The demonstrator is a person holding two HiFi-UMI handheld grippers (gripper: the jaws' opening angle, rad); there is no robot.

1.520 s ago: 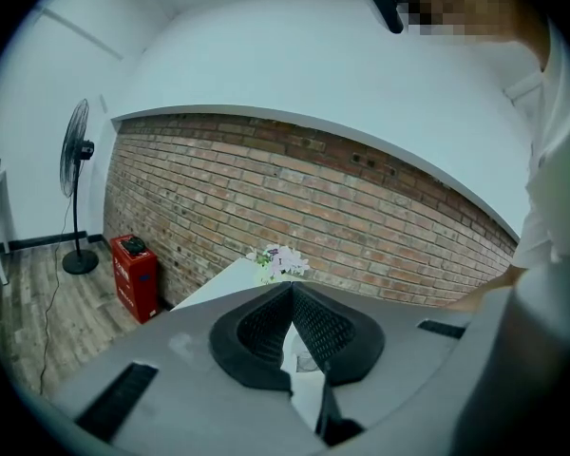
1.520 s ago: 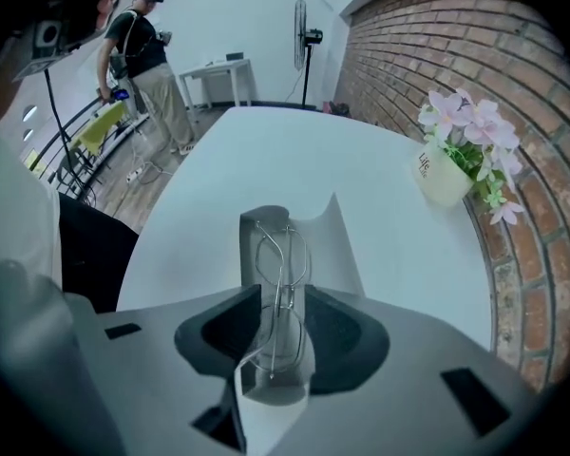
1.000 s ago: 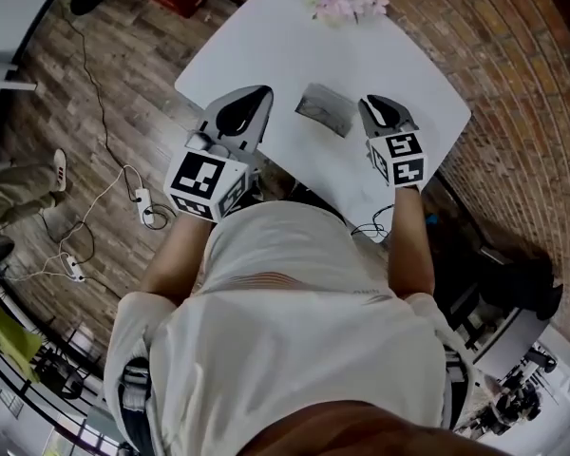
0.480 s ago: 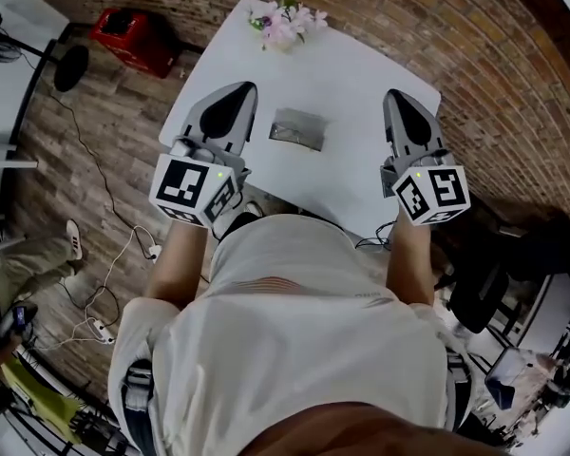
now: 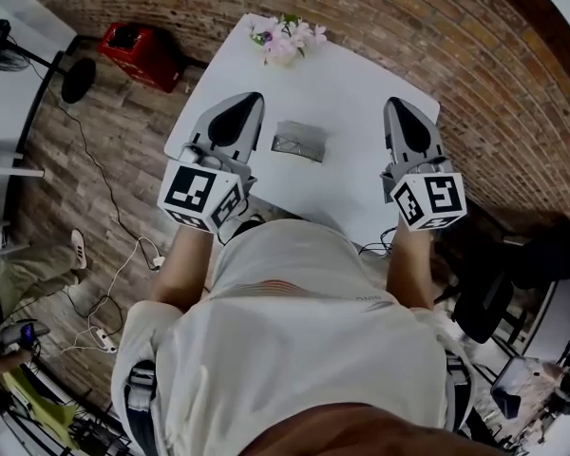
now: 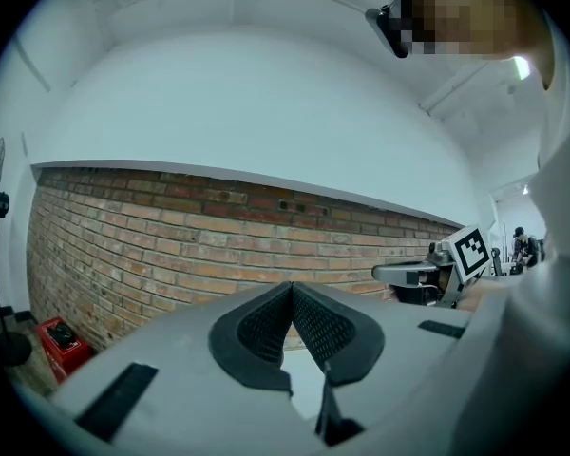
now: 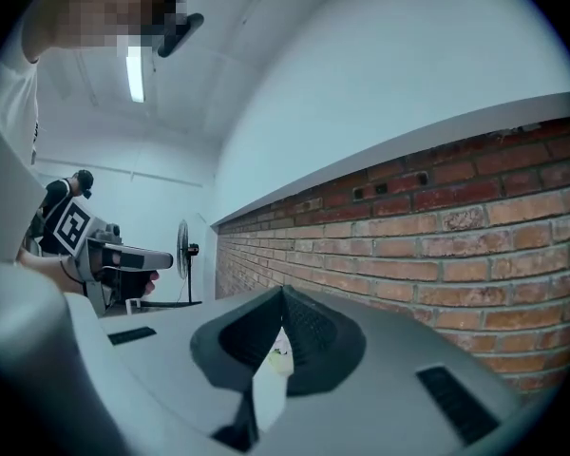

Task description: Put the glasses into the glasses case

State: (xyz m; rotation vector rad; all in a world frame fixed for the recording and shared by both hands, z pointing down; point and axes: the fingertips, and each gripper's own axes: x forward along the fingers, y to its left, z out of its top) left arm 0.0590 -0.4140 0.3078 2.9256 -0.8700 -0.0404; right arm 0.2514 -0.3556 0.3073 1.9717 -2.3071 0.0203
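Note:
The grey glasses case (image 5: 298,142) lies closed on the white table (image 5: 361,84), between my two grippers; no glasses are in view. My left gripper (image 5: 246,100) is held level to the left of the case, clear of it, its jaws together with nothing in them (image 6: 291,289). My right gripper (image 5: 397,104) hangs level to the right of the case, also clear of it, jaws together and empty (image 7: 283,295). Each gripper shows in the other's view: the right gripper (image 6: 435,272) and the left gripper (image 7: 109,255).
A bunch of pink flowers (image 5: 285,36) stands at the table's far edge. A red box (image 5: 138,50) and a fan stand (image 5: 76,76) sit on the wood floor to the left, with cables (image 5: 123,255). A brick wall (image 6: 171,245) runs behind the table.
Both grippers have lifted and drawn apart from the case, the right one most. The case has stayed where it lay.

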